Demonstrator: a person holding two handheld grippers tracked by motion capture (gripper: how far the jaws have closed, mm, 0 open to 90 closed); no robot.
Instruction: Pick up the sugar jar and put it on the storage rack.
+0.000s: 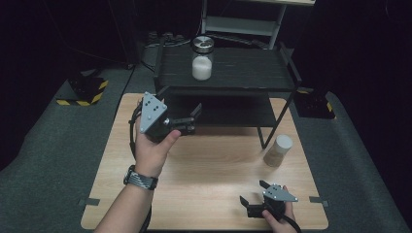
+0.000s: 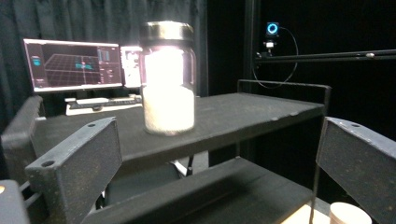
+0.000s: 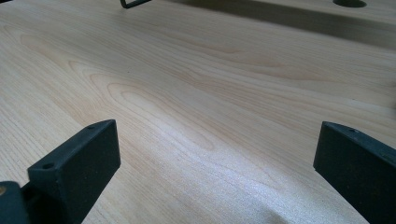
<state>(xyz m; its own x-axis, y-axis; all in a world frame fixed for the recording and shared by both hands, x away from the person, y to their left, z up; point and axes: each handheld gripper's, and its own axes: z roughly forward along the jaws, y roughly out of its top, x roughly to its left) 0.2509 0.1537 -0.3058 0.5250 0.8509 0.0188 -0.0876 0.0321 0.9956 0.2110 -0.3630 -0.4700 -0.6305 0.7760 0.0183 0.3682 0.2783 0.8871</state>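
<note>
Presently catalogued: one glass jar (image 1: 202, 58) with a metal screw lid, roughly two-thirds full of white granules, standing upright on the top shelf of the black two-tier rack (image 1: 252, 77), towards its left half. In the left gripper view the same jar (image 2: 167, 79) stands centred between the two black jaws but farther off, untouched.

Progress, as judged: if the work in hand is handling this jar on the rack, the jar already stands on the shelf and nothing grips it; whether it is about to be fetched or has been delivered cannot be told. A second item, a small cylindrical container with a white cap (image 1: 278, 150), stands upright on the table (image 1: 209, 184) just beside the rack's right front leg, also untouched; it may be the remaining piece.

Left claw (image 1: 194, 118): held raised in the person's left hand (image 1: 154, 145), in front of the rack's left end, jaws spread wide and empty, pointing towards the rack at about the level of the top shelf. A wristwatch (image 1: 140, 177) sits on that forearm.

Right claw (image 1: 252, 196): held low at the near right edge of the table, jaws apart and empty, pointing left across bare wood, well apart from the capped container.

Background: a lit monitor (image 2: 74, 65) behind the rack.
</note>
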